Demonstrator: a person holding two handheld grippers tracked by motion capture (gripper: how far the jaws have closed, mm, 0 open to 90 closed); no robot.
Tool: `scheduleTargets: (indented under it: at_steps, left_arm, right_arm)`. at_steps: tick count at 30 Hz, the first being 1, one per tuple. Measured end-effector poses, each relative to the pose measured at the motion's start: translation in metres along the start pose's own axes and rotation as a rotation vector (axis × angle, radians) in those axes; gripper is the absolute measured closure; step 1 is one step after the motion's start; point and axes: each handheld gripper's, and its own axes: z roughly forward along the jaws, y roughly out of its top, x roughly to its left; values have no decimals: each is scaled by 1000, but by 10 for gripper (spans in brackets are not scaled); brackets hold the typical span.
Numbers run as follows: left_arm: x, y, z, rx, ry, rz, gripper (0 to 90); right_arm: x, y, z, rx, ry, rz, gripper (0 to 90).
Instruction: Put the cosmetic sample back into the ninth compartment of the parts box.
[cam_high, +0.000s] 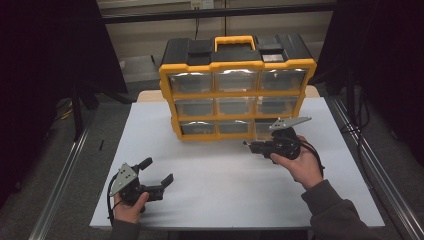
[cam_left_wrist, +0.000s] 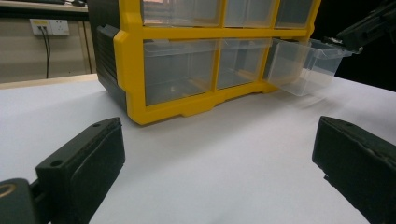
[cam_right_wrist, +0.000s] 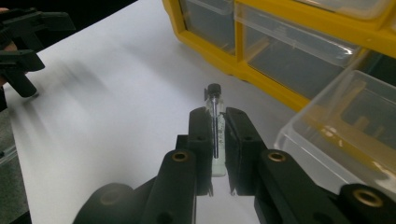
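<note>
A small glass vial (cam_right_wrist: 215, 122) with a black screw cap stands clamped between the two black jaws of the right gripper (cam_right_wrist: 216, 140), a little below the middle of the right gripper view. The vial is clear and slim, a dark rod runs down its inside, and its cap pokes out above the jaw tips while its base shows in the gap lower down. The jaws are drawn in narrow, their flat pads pressing the glass from both sides.

In the high view the right gripper (cam_high: 250, 145) hovers right of centre, just in front of the lowest row of a yellow and black drawer cabinet (cam_high: 235, 92). Beside it the bottom-right drawer (cam_right_wrist: 345, 126), a clear plastic box with thin glossy walls, is pulled out; it sits at the right edge of the right gripper view, close to the vial.

The cabinet stands on a matt white table (cam_high: 210, 175). At the lower left of the high view the left gripper (cam_high: 159, 172) rests low over the table with its blocky jaws spread wide and nothing between them, well apart from the vial.
</note>
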Motion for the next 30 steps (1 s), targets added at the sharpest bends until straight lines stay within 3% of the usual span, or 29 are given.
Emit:
scheduleTargets:
  at_steps: [14, 18, 30]
  left_arm:
    - [-1, 0, 1, -1, -14, 4, 26]
    - [-2, -1, 2, -7, -19, -15, 26]
    - [0, -1, 2, 0, -15, -9, 26]
  right_arm:
    - [-8, 8, -9, 11, -22, 13, 815]
    - [-10, 10, -10, 13, -26, 14, 815]
    - [-18, 13, -13, -8, -36, 17, 815]
